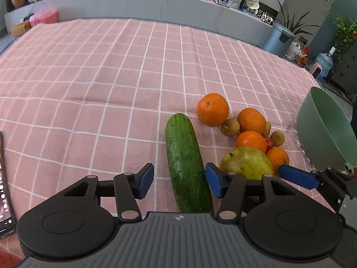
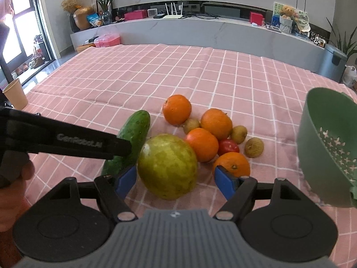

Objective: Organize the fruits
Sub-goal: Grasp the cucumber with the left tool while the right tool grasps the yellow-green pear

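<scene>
A green cucumber (image 1: 186,163) lies on the pink checked cloth (image 1: 89,89), between the open fingers of my left gripper (image 1: 179,182). Right of it lie several oranges (image 1: 213,109), small brown fruits (image 1: 230,126), a red tomato (image 1: 269,143) and a large yellow-green fruit (image 1: 246,163). In the right wrist view my right gripper (image 2: 176,182) is open around the yellow-green fruit (image 2: 167,166), with the cucumber (image 2: 131,138) to its left and the oranges (image 2: 177,109) beyond. A green colander bowl (image 2: 328,147) stands tilted at the right.
The left gripper's body crosses the right wrist view at the left (image 2: 67,139). A paper cup (image 2: 14,93) stands at the cloth's left edge. A phone (image 1: 4,189) lies at the left edge of the left wrist view. A long counter (image 2: 200,31) runs behind the table.
</scene>
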The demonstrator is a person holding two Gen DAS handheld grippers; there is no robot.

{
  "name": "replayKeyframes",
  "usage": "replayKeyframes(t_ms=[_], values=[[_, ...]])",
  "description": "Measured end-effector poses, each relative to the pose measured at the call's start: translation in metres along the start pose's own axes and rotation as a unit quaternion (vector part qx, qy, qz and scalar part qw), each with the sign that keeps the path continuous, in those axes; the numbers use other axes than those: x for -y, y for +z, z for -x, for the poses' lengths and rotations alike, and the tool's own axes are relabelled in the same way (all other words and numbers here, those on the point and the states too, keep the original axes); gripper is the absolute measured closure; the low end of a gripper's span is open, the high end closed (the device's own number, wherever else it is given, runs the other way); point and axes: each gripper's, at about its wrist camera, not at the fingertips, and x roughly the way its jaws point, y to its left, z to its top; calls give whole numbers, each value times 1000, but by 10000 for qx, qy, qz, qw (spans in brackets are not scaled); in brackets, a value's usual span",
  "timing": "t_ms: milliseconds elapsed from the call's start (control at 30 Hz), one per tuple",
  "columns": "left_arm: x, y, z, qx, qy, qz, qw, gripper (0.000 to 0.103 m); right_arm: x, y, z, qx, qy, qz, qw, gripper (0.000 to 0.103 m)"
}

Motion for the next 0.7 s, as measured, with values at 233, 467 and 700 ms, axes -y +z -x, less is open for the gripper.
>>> replayKeyframes(t_ms=[233, 467, 700], values=[[2, 1, -18, -222, -153, 41, 9996, 40, -1, 1, -8, -10, 129, -72, 9999, 29], [4, 5, -22, -156, -197, 24, 9997, 53, -3, 2, -12, 2, 144, -75, 9999, 40], [2, 2, -19, -130, -225, 120, 9996, 58, -5, -1, -7, 58, 104, 52, 9999, 43]])
